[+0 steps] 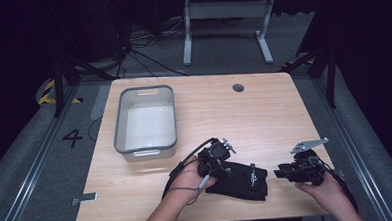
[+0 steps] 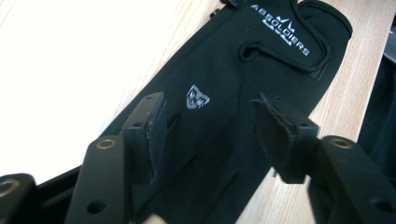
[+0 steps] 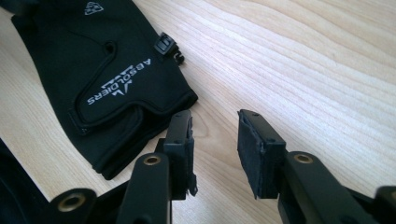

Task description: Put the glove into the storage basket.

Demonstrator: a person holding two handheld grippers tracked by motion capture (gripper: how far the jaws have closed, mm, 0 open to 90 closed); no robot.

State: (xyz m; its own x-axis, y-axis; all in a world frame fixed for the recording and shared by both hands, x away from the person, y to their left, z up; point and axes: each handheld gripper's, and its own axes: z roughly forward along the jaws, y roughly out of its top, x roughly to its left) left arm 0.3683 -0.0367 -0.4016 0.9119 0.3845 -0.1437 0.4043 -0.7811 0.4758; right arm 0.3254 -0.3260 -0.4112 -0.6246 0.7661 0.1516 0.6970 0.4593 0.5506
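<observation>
Two tongs work for me: past the empty tub (image 1: 144,118), my left tongs (image 1: 225,165) stand released over the black glove (image 1: 244,181) lying flat on the table (image 1: 264,112), right tongs (image 1: 282,173) released beside its cuff, probably to regrip.

Light wood worktop (image 1: 264,112) with rounded corners, round grommet hole (image 1: 238,87) near its far edge. Grey-rimmed white bin (image 1: 146,142) on the left half, long side running front to back, inside bare, handle slots in both short walls. Small grey clip (image 1: 88,197) at the near left edge. Grey carpet floor around; a "4" marking (image 1: 72,138) to the left, yellow-black hazard tape (image 1: 48,92) beyond it. White table frame legs (image 1: 225,26) and dark cables (image 1: 141,53) behind.
</observation>
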